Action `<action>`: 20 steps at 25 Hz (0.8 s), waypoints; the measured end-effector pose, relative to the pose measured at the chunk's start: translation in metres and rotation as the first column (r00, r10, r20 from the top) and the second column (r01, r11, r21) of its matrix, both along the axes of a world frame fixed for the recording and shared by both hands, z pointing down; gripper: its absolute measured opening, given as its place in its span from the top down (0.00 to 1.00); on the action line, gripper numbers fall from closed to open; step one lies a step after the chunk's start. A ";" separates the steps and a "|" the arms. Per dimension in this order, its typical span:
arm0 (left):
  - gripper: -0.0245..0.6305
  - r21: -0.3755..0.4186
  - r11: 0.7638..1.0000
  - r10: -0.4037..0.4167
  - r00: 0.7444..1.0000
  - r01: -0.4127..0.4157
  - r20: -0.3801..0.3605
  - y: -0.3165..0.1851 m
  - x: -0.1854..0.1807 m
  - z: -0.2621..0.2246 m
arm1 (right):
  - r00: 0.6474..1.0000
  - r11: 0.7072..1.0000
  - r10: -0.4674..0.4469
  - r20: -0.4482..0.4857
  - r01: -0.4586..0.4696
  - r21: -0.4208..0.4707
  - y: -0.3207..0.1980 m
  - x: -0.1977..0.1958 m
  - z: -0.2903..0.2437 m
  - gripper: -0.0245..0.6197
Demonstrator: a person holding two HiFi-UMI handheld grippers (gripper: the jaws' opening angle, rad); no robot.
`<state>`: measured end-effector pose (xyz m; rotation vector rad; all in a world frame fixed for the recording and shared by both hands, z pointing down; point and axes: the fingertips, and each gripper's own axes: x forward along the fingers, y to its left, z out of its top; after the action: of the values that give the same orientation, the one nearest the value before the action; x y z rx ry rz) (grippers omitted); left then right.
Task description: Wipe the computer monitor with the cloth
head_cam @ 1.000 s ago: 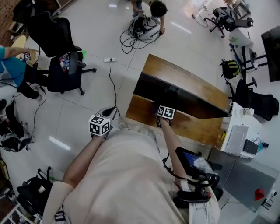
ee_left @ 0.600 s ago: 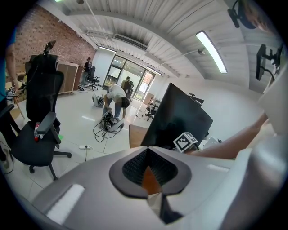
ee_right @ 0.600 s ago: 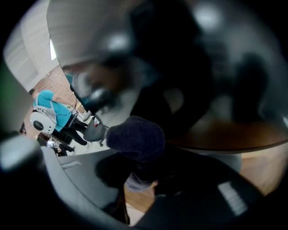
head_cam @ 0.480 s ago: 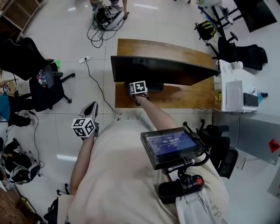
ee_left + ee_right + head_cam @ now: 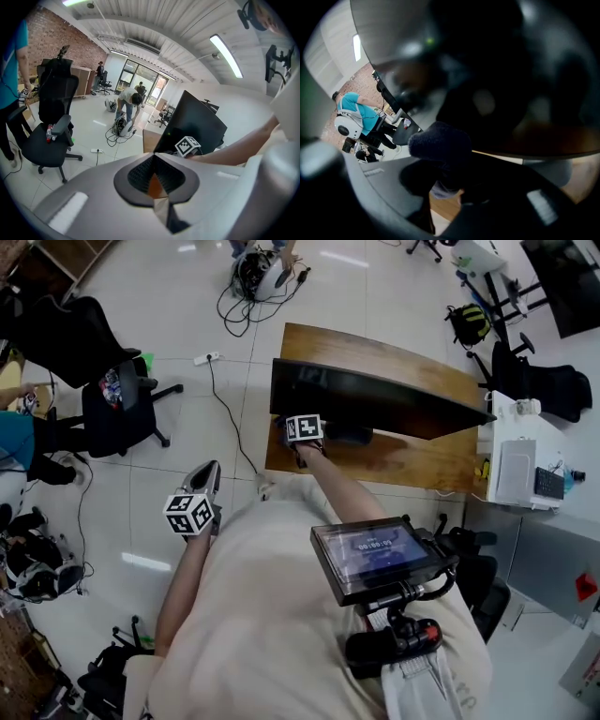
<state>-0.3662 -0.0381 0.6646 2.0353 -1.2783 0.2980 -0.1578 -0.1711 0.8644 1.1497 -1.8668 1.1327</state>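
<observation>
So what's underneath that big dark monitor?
A wooden desk; the monitor stands on it on a dark base. The right hand-held gripper holds a dark cloth near its lower left corner. The desk strip directly below the screen is hidden.

Monitor [image 5: 375,395]: black. Cloth [image 5: 439,140]: dark navy, fuzzy. Desk [image 5: 417,460]: brown wood grain. Left gripper [image 5: 153,155]: pale grey shell, black pads. Right gripper [image 5: 443,159]: grey. Both cubes: black-and-white square markers. Floor [image 5: 187,442]: glossy white tiles. Office chair [image 5: 117,404]: black.
</observation>
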 end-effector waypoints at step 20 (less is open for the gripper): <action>0.96 -0.014 0.997 -0.074 0.997 0.075 0.025 0.024 -0.027 0.003 | 0.994 0.999 -0.043 0.098 0.042 0.010 -0.009 -0.042 -0.009 0.78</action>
<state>-0.3929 -0.0144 0.6679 1.9722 -1.3601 0.2979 -0.1994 -0.1804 0.8553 1.0711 -1.9622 1.1781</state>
